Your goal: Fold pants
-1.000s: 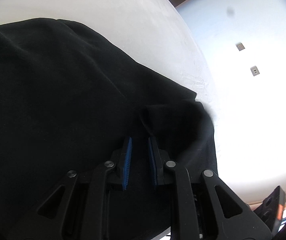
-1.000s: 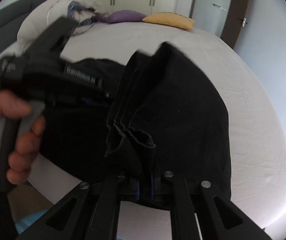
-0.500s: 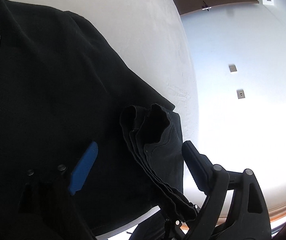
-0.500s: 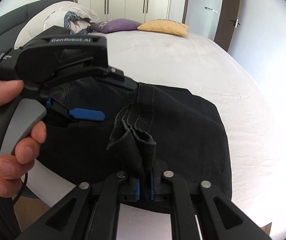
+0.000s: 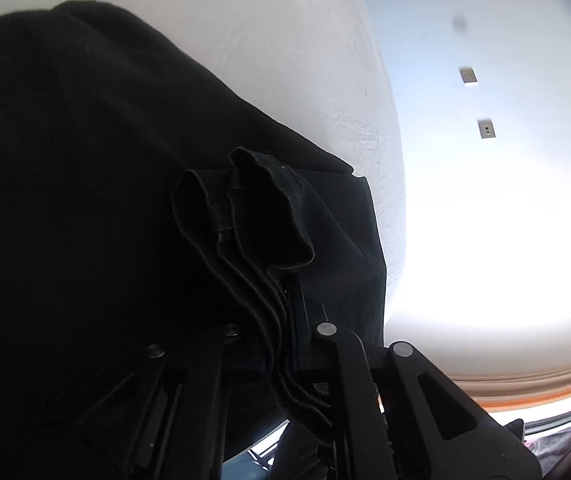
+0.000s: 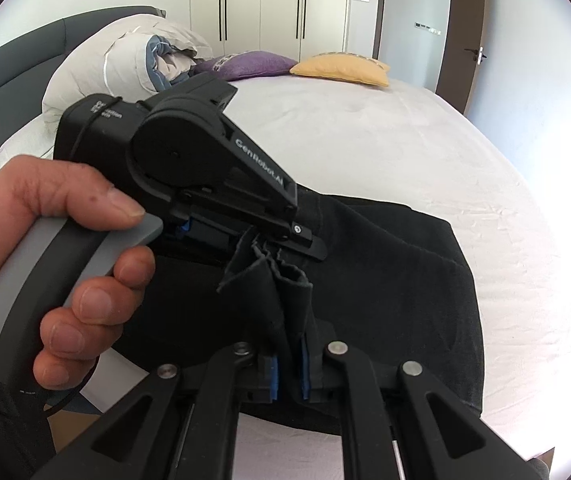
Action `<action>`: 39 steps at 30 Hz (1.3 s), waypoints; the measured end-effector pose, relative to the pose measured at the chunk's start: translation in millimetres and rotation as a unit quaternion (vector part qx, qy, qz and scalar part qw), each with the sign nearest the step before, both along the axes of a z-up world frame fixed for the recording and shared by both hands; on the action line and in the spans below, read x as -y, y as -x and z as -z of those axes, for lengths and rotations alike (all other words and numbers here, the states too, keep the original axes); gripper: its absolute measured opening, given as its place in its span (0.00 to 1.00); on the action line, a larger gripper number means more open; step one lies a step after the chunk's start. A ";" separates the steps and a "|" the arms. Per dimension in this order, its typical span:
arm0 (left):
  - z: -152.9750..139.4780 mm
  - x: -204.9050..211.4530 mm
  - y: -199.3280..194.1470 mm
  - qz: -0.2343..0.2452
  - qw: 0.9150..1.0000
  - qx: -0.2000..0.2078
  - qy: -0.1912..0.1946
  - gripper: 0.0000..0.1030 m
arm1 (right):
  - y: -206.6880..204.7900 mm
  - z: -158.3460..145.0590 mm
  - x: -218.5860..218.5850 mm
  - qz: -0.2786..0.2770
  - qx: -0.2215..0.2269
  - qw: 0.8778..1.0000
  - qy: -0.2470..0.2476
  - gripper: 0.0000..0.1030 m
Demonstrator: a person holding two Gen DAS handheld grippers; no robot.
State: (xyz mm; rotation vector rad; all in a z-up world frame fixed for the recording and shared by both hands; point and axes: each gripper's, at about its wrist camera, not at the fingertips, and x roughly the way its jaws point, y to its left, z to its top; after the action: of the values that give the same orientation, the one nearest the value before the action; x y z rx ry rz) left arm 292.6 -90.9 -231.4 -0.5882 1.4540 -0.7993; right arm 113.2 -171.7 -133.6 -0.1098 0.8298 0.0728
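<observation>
On white bed (image 6: 385,148), black pants (image 6: 397,280), bunched hems pinched by both claws

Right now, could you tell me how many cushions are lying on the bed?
2: a purple cushion and a yellow cushion beside it, at the far end of the bed. The bedding may hide others.

One pair of black pants (image 6: 385,272) lies on one bed (image 6: 365,140). Two grippers are in view: the left gripper (image 6: 285,236) and the right gripper (image 6: 287,364). One hand (image 6: 57,272) shows. Two cushions sit at the far end, one purple cushion (image 6: 245,64) and one yellow cushion (image 6: 341,68). Two wall sockets (image 5: 477,102) show on the right.
</observation>
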 end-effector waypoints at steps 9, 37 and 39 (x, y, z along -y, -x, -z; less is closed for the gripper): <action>-30.5 -37.3 -16.7 0.029 0.996 0.060 -0.062 0.05 | -15.5 10.9 -38.4 -0.061 0.000 0.998 -0.007 0.09; -66.1 -139.4 -29.7 0.008 0.977 0.102 -0.189 0.10 | -34.4 40.2 8.5 -0.105 -0.109 0.966 -0.208 0.47; -79.5 -147.4 -27.8 -0.009 0.975 0.115 -0.188 0.10 | -33.4 26.2 43.4 -0.094 -0.091 0.958 -0.256 0.47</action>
State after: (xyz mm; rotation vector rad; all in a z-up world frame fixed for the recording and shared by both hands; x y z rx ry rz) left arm 320.3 56.5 -151.9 -0.2123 1.3382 -0.5365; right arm 146.6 -215.1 -159.8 0.3123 0.9585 0.4790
